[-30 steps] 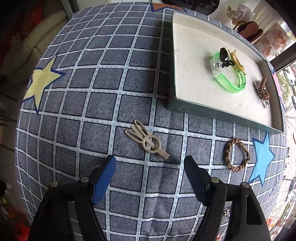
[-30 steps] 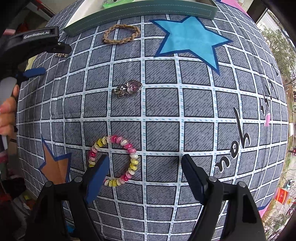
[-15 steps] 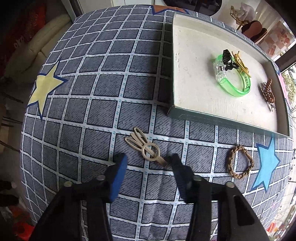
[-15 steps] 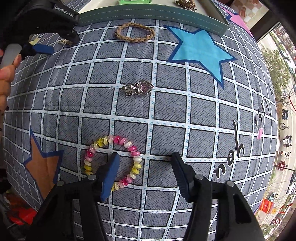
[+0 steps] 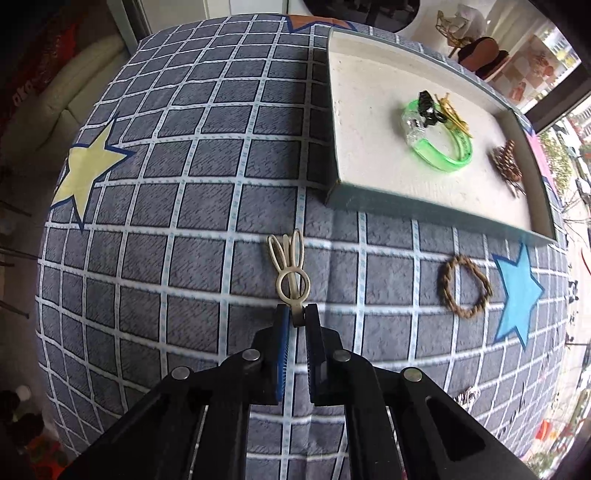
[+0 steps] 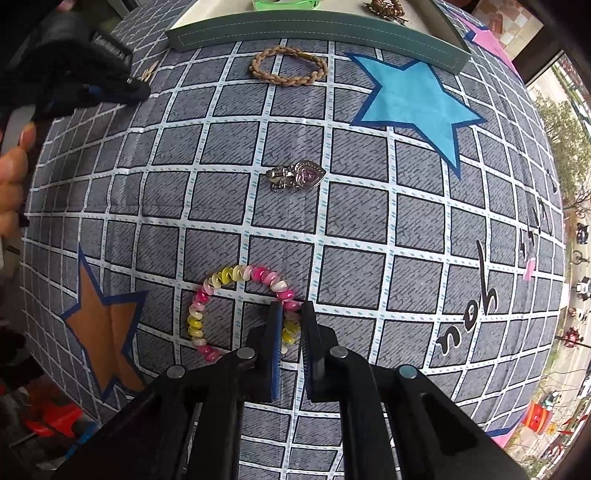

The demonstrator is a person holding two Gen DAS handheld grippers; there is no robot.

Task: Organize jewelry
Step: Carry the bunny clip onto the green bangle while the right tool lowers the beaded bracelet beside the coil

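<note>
My left gripper [image 5: 297, 314] is shut on the near end of a beige rabbit-ear hair clip [image 5: 290, 264] that lies on the checked cloth. My right gripper [image 6: 291, 314] is shut on the right side of a pink, yellow and white coiled bracelet [image 6: 221, 280] on the cloth. The teal tray [image 5: 436, 208] with a white floor holds a green bangle [image 5: 439, 142], a black and gold clip [image 5: 436, 109] and a brown clip [image 5: 508, 162]. A braided brown ring [image 5: 465, 286] lies before the tray. A silver heart brooch [image 6: 297, 177] lies mid-cloth.
The left gripper's body and the hand holding it [image 6: 66, 85] show at the upper left of the right wrist view. The tray's front wall [image 6: 314, 35] stands behind the braided ring [image 6: 290, 66]. The cloth ends at the table edges near both cameras.
Both grippers moved forward and closed from wide open. The left one now pinches the hair clip, which has turned in line with the fingers. The right one now pinches the coiled bracelet.
</note>
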